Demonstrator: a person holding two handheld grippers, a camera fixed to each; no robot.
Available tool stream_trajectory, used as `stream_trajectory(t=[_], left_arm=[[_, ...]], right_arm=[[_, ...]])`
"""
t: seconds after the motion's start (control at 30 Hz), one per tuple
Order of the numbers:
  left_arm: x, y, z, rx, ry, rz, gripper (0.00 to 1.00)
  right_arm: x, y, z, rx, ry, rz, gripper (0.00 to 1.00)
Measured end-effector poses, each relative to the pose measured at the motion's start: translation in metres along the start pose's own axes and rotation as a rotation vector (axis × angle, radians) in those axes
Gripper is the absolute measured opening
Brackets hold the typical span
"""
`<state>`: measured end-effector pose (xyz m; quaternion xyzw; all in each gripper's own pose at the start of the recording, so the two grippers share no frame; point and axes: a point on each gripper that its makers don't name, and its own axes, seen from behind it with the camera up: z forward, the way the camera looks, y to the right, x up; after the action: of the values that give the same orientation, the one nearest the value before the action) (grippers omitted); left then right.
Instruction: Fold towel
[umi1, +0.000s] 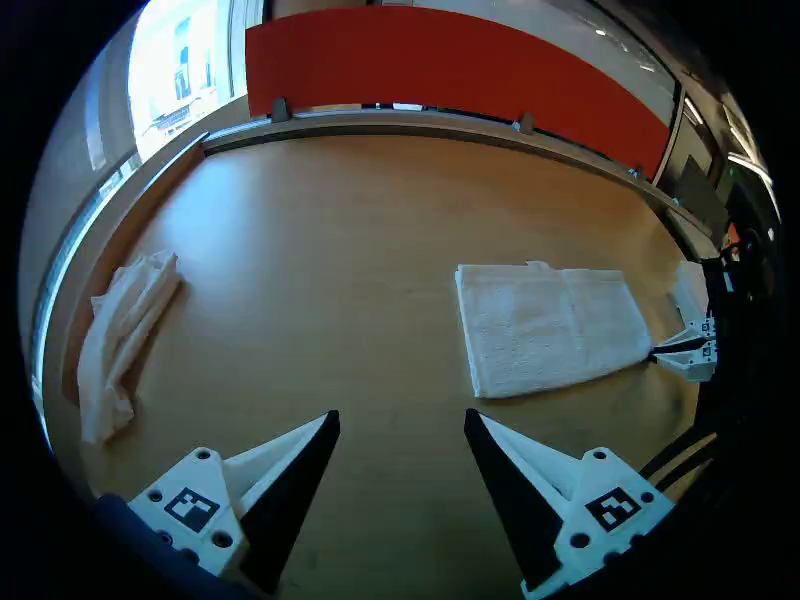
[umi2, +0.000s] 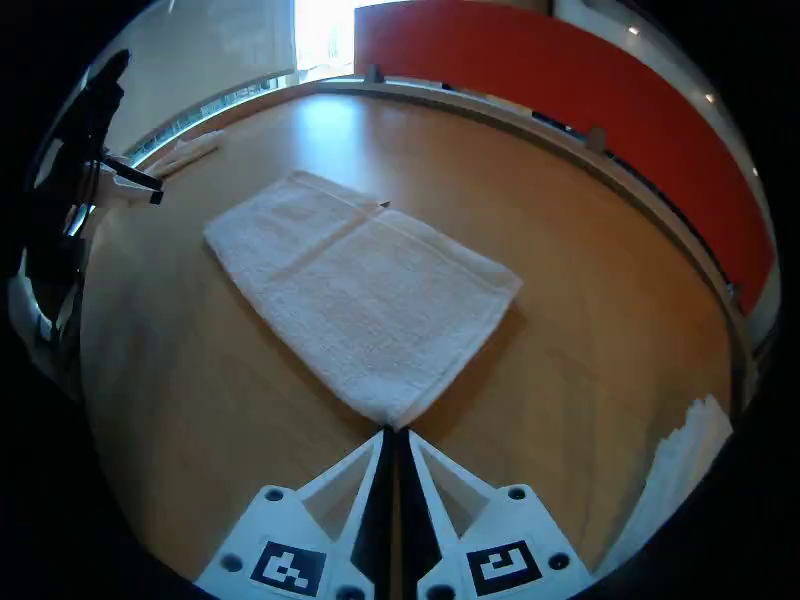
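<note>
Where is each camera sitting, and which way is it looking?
Left gripper view: rides on the left gripper, facing across the wooden table toward the red panel; its own fingers stand open.
Right gripper view: rides on the right gripper, low over the table, facing the folded towel; its own fingers are shut at the towel's corner.
Shared: the folded towel, table and red panel; each also catches the other gripper far off.

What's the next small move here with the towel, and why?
Probably bring the left gripper across to the towel's free near corner. The right gripper looks shut on one corner, while the left is open over bare table, apart from the towel. A fold likely needs both corners held.
</note>
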<state>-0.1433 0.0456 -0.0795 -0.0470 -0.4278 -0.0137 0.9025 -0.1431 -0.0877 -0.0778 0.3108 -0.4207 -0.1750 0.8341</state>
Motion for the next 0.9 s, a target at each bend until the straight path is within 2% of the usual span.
stream_trajectory(t=[0.4,0.9], left_arm=[[0.000,-0.003,-0.003,0.001,0.006,-0.004,0.93],[0.001,-0.007,-0.008,0.001,0.018,-0.011,0.93]], right_arm=[[0.020,0.002,-0.011,-0.010,0.028,-0.025,0.02],[0.102,-0.004,-0.033,-0.015,0.143,-0.125,0.02]])
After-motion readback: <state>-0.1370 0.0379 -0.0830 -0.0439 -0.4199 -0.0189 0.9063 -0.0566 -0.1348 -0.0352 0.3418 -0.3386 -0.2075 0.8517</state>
